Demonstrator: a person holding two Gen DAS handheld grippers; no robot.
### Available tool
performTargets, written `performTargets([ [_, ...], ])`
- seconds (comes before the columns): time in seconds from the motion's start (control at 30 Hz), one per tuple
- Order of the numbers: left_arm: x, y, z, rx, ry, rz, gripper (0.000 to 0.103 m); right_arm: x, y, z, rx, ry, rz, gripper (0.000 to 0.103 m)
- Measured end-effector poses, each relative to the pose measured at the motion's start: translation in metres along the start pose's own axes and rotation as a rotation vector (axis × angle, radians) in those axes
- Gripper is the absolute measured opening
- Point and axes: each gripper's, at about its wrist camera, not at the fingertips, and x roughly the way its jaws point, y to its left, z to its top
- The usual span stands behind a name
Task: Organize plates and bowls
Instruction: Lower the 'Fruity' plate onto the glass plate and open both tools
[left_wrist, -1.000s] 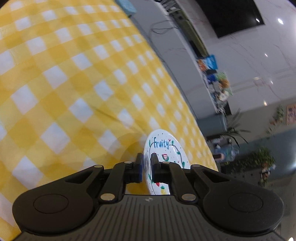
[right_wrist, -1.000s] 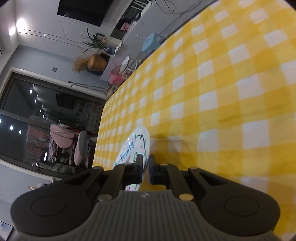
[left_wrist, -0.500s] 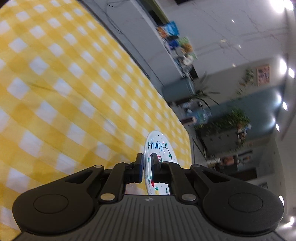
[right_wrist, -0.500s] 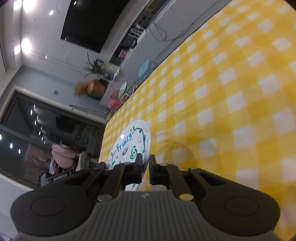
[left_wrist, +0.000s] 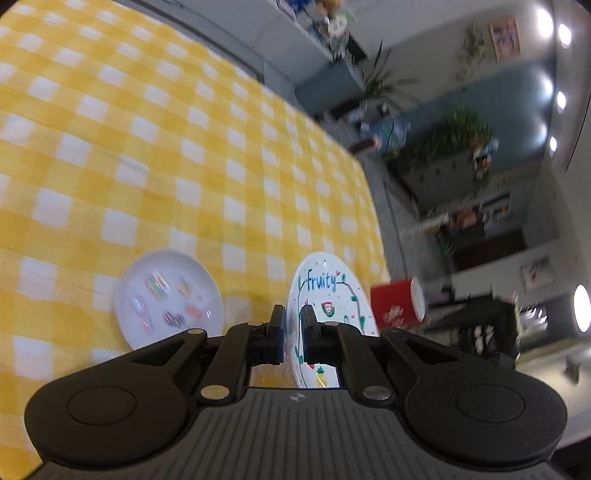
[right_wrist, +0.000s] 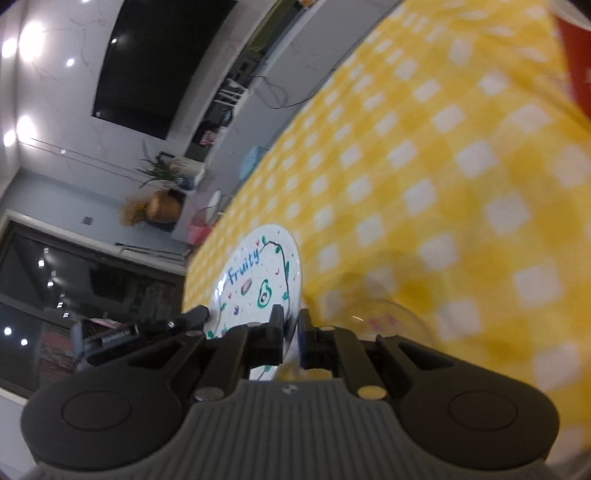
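i'm mid-carry, both the left gripper (left_wrist: 291, 325) and right gripper (right_wrist: 290, 328) clamped on the fruity plate (left_wrist: 325, 299), held off the worktop (left_wrist: 147, 147); next i'd lower it onto the second plate (left_wrist: 168, 299) left of my left gripper.

A: What did you see under the work area?

B: You saw a yellow-and-white checked tablecloth (left_wrist: 155, 155) covering the table. It also filled the right side of the right wrist view (right_wrist: 443, 192).

A: What stood beyond the table edge?

B: You saw a red cup (left_wrist: 397, 301) lying on its side near the edge, leafy plants (left_wrist: 465, 136) against a blue wall, and ceiling spotlights (left_wrist: 563, 33). The right wrist view showed a dark wall screen (right_wrist: 159, 62) and a round brown vase (right_wrist: 162, 206).
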Motion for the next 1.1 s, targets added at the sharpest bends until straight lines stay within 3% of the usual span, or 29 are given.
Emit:
performTargets([
  [0.3, 0.028, -0.038, -0.020, 0.137, 0.115, 0.114, 0.008, -0.031, -0.030, -0.027, 0.107, 0.024, -0.054, 0.006],
  [0.47, 0.038, -0.052, -0.027, 0.212, 0.143, 0.197, 0.008, -0.032, -0.037, -0.033, 0.149, 0.038, -0.058, 0.006],
  [0.6, 0.048, -0.058, -0.029, 0.252, 0.176, 0.233, 0.008, -0.028, -0.054, -0.036, 0.255, 0.070, -0.050, 0.006],
  [0.8, 0.064, -0.068, -0.033, 0.323, 0.211, 0.342, 0.009, -0.022, -0.050, -0.034, 0.249, 0.070, -0.069, 0.006],
  [1.1, 0.078, -0.081, -0.048, 0.421, 0.204, 0.490, 0.010, -0.016, -0.053, -0.037, 0.255, 0.084, -0.091, 0.005],
])
